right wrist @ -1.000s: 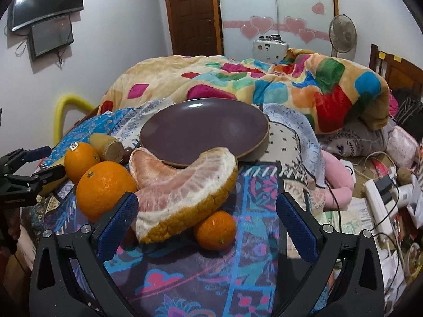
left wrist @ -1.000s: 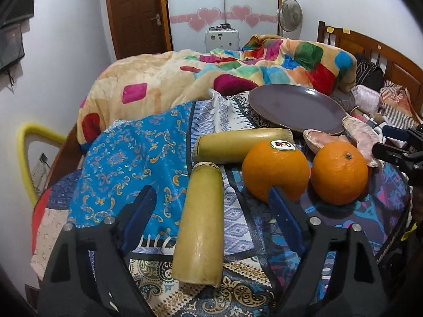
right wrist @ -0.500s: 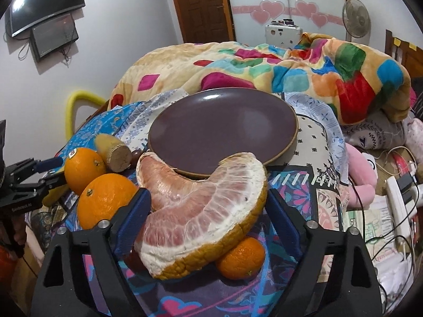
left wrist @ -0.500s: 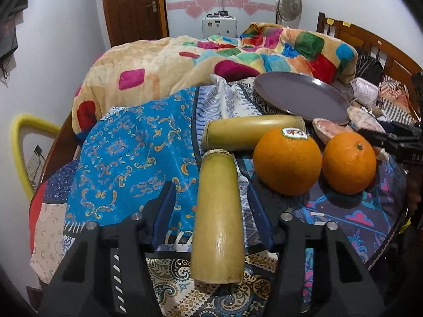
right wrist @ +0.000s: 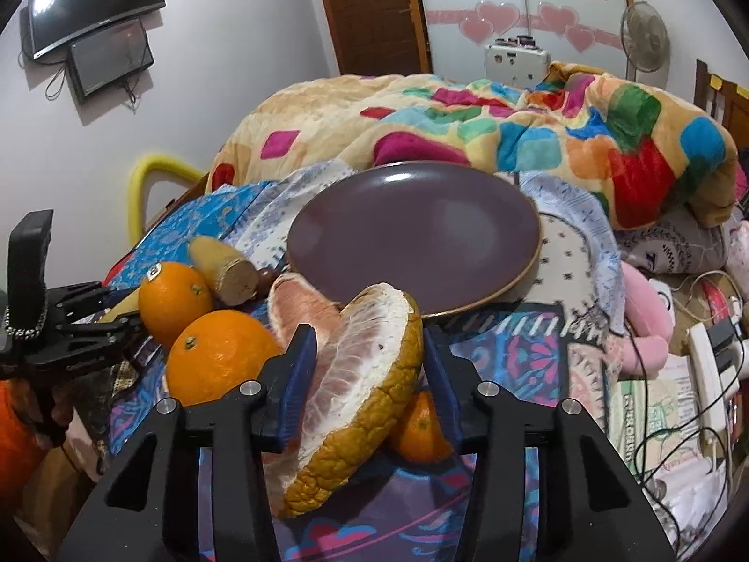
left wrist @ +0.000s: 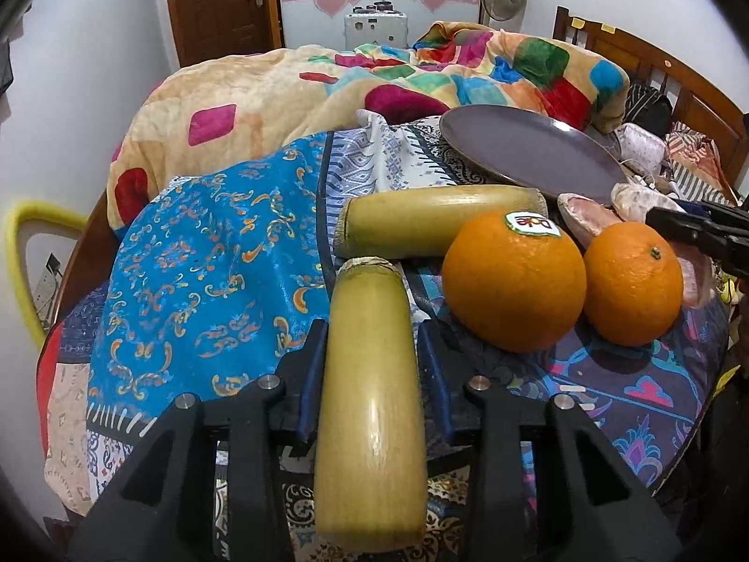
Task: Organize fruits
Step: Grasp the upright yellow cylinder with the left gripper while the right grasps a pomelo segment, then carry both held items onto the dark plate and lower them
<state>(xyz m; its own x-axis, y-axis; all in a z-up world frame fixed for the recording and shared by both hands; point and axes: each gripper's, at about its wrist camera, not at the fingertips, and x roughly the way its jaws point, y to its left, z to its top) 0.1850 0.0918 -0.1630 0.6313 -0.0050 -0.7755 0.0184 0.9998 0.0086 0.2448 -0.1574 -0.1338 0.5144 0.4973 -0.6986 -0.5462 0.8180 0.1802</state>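
Plate [right wrist: 412,234] bare, no fruit sorted yet; left gripper [left wrist: 372,351] has just closed, pinching cane [left wrist: 370,403]; right gripper [right wrist: 370,374] likewise, clamping pomelo wedge [right wrist: 360,388].

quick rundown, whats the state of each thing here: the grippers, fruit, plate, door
left gripper: jaws just closed in, pads against the near cane piece
near cane piece: lying on the cloth, gripped
far cane piece: lying crosswise, free
right gripper: jaws just closed in, clamped on the pomelo wedge
pomelo wedge: peeled open, tilted on edge
stickered orange: whole, untouched
plain orange: whole, untouched
plate: empty
door: shut
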